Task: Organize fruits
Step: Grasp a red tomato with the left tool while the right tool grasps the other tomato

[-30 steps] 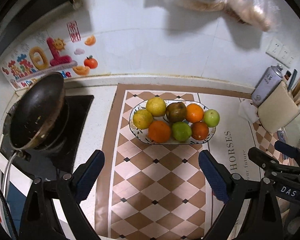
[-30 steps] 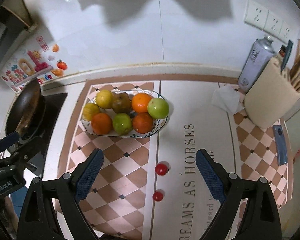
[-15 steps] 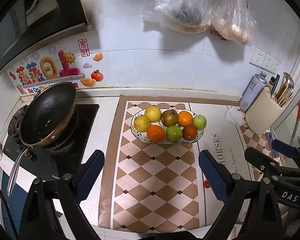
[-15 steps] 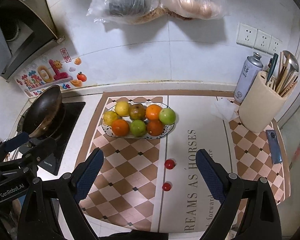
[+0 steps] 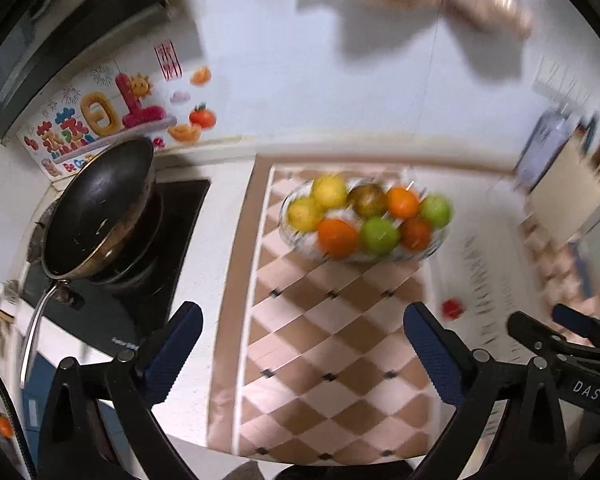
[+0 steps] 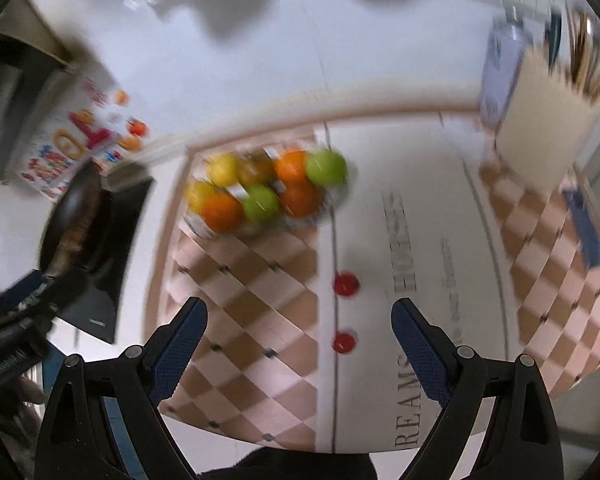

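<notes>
The left gripper (image 5: 302,346) stands wide apart with nothing between its blue pads (image 5: 178,344), held above the near part of the checkered mat (image 5: 320,344). The right gripper (image 6: 298,346) is just as wide and also carries nothing, above the seam where the checkered part meets the white lettered part of the mat (image 6: 380,248).

Taking the fruit bowl (image 5: 300,236) as the landmark: it sits on the far part of the mat, close to the wall, well ahead of both grippers. It holds eight fruits in two rows: two yellow ones (image 5: 329,191) at its left end, a brownish one (image 5: 366,200) in the back row, three orange ones (image 5: 337,237) and two green ones (image 5: 379,234), one of these at the bowl's right end (image 6: 326,168).

Two small red fruits lie loose on the mat, nearer the camera than the bowl and off its right end. One (image 6: 345,284) is closer to the bowl; the other (image 6: 343,343) lies nearer still, between the right gripper's fingers in its view. The left view shows only one (image 5: 451,307).

Left of the bowl, a black pan (image 5: 96,208) rests tilted on the stove (image 5: 172,232). Far to the bowl's right stands a beige utensil holder (image 6: 540,136) with a spray can (image 6: 502,60) just beside it. Both views are blurred.
</notes>
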Motion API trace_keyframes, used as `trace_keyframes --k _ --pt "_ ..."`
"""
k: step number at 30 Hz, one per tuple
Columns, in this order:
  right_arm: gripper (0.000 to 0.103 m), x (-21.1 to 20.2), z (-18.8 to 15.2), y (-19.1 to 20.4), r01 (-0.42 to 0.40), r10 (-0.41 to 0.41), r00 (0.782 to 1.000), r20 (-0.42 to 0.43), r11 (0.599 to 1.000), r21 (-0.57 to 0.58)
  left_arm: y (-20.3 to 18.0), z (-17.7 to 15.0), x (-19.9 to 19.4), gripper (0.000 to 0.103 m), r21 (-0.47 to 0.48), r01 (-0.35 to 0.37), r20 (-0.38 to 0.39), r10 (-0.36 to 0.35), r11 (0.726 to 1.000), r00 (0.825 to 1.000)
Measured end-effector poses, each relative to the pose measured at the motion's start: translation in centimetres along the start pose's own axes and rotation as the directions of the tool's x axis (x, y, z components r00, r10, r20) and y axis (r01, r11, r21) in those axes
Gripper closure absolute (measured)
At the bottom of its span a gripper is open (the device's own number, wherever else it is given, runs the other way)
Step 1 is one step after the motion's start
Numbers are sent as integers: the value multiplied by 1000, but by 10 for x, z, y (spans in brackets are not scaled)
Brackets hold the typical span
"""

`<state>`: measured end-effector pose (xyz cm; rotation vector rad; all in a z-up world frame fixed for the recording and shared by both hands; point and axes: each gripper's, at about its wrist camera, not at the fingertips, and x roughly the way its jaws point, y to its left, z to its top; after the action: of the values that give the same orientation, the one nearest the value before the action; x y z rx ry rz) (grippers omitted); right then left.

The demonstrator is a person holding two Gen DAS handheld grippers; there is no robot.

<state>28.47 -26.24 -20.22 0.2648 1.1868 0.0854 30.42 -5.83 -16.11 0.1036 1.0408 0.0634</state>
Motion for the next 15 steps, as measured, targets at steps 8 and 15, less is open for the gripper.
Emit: trace_keyframes --k 8,15 --pt "39 121 -38 -42 -18 37 976 -216 996 92 -32 -19 84 0 124 -76 -194 99 989 976" --pt "76 146 -51 -34 -6 12 978 -209 1000 27 -58 -17 116 0 152 0 -282 44 988 958"
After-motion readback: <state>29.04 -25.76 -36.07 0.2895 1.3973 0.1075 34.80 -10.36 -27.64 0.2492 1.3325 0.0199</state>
